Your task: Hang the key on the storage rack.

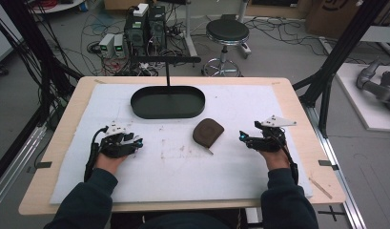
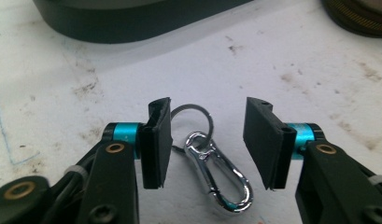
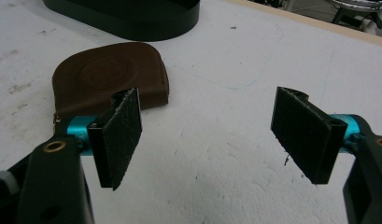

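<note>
High view: left gripper [image 1: 135,141] sits low on the white mat [image 1: 278,162] at the left, right gripper [image 1: 243,138] at the right, brown pouch [image 1: 208,131] between them and nearer the right one. Black oval tray [image 1: 168,102] is at the far side of the mat, nothing visible in it; probably the drop-off

Left gripper view: jaws about half open, straddling a silver carabiner [image 2: 220,173] with a key ring [image 2: 191,122] on its far end, both flat on the mat. Left pad [image 2: 158,142] is right against the ring, maybe touching; right pad [image 2: 265,142] is clear of the clip. Nothing clamped yet. Jaws look lined up to pinch across the clip where clip and ring meet

Right gripper view: jaws wide apart, bare mat between them, nothing held. The pouch lies beyond the left jaw, zipper pull at its near corner, tray behind it. Looks parked while the left does the pick
</note>
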`<action>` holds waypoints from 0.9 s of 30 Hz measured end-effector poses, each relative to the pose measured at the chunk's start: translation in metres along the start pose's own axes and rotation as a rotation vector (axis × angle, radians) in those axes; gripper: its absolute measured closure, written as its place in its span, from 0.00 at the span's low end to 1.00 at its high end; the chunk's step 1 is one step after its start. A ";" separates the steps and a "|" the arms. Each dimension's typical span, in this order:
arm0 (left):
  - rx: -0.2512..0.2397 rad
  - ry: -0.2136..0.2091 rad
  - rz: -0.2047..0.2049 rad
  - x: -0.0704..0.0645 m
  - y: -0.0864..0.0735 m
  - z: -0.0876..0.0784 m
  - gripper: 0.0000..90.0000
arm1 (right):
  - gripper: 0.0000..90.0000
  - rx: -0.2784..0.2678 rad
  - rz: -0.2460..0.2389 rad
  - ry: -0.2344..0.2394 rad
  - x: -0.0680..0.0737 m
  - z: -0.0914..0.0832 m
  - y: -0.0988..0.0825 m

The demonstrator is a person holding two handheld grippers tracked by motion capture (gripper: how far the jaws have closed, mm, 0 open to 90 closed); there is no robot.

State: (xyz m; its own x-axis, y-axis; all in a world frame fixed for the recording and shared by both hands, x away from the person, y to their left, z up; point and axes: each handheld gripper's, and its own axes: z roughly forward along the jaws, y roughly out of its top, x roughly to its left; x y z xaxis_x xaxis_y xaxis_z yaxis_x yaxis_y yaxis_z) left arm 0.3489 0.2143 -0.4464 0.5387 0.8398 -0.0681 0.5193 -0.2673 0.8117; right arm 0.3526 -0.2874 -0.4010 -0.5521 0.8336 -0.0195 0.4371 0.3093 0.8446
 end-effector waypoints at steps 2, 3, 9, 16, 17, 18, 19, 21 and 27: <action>0.009 0.002 -0.004 0.000 0.000 0.002 0.61 | 0.28 0.003 -0.001 0.001 0.000 0.000 0.000; 0.026 0.005 -0.009 0.001 0.000 0.004 0.63 | 0.28 0.007 0.001 0.004 0.001 0.001 0.000; 0.053 0.006 0.001 0.000 0.002 0.006 0.70 | 0.28 0.008 -0.004 0.002 0.001 0.001 0.000; 0.068 0.001 -0.017 0.002 0.003 0.007 0.80 | 0.28 0.006 0.000 0.002 0.001 0.001 0.000; 0.068 0.001 -0.017 0.002 0.003 0.007 0.80 | 0.28 0.006 0.000 0.002 0.001 0.001 0.000; 0.068 -0.006 -0.033 0.003 0.004 0.006 0.80 | 0.28 0.009 -0.002 0.005 0.001 0.001 -0.001; 0.063 -0.008 -0.041 0.003 0.003 0.007 0.80 | 0.28 0.008 -0.001 0.005 0.001 0.001 -0.001; 0.067 -0.018 -0.049 0.005 0.004 0.006 0.81 | 0.28 0.010 -0.006 0.006 0.001 0.001 -0.001; 0.045 -0.040 -0.071 0.006 0.004 0.003 0.81 | 0.28 0.007 -0.002 0.003 0.000 0.001 -0.001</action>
State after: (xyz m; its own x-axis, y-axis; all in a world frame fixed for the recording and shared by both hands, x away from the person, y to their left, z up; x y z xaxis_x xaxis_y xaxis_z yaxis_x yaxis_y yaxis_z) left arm 0.3566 0.2170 -0.4453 0.5251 0.8380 -0.1485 0.5859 -0.2294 0.7772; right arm 0.3526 -0.2870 -0.4018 -0.5552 0.8315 -0.0191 0.4414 0.3141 0.8406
